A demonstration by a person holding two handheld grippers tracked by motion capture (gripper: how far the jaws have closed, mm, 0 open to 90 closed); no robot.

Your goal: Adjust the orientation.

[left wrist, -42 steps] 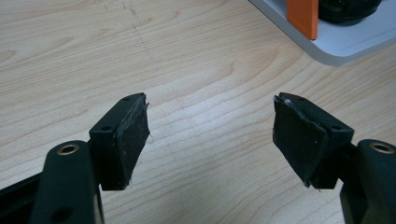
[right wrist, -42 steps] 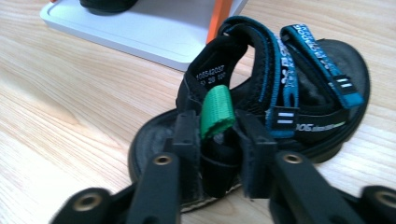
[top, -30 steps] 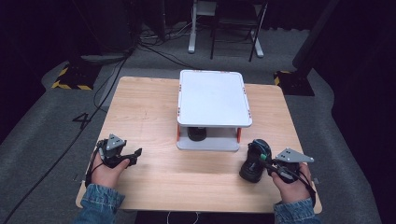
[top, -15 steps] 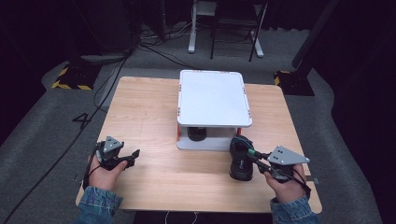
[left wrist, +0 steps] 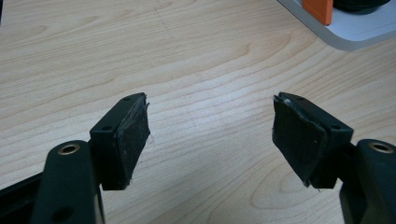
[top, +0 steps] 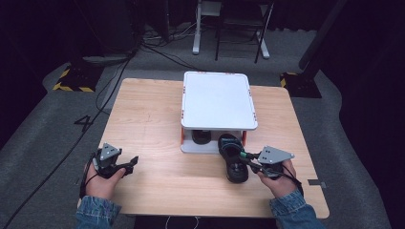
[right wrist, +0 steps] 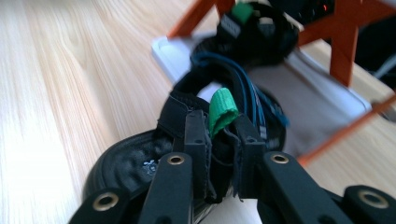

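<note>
Right gripper: your jaws are clamped on the heel end of a black shoe, pinching the collar just under its green pull tab; they have just been easing slightly wider, with the shoe between them.
Black shoe: it hangs from your right gripper at the front right of the white rack, its toe end pushed in at the lower shelf and its heel end out over the wooden table.
White rack: it stands at the middle of the table's far half, a flat white top on orange legs; a second dark shoe sits on the lower shelf, left of the one you hold.
Left gripper: your jaws stand wide apart with nothing between them, only bare wood under the pads.
Left hand: it rests at the near left of the table, well apart from the rack.
</note>
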